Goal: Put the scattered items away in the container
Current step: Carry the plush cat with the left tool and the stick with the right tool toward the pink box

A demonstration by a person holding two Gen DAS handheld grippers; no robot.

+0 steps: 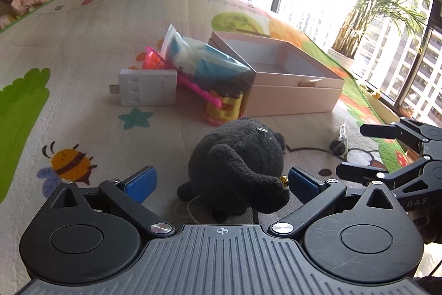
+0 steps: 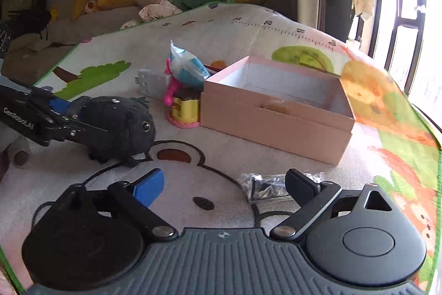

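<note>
Left gripper (image 1: 222,181) spread wide around fuzzy black plush (image 1: 237,162); right gripper (image 2: 225,184) wide too, crinkly packet (image 2: 262,185), perhaps hardware, at two o'clock.

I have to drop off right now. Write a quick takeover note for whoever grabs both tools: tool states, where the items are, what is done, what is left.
Left tool: open, straddling the black plush toy, not yet closed.
Right tool: open, at the small clear packet, empty.
Pink box: open; looks nearly empty, with one small tan item inside.
On the mat beside the box: white block, pink scoop, blue-white bag, yellow toy.
Left: everything above.
</note>
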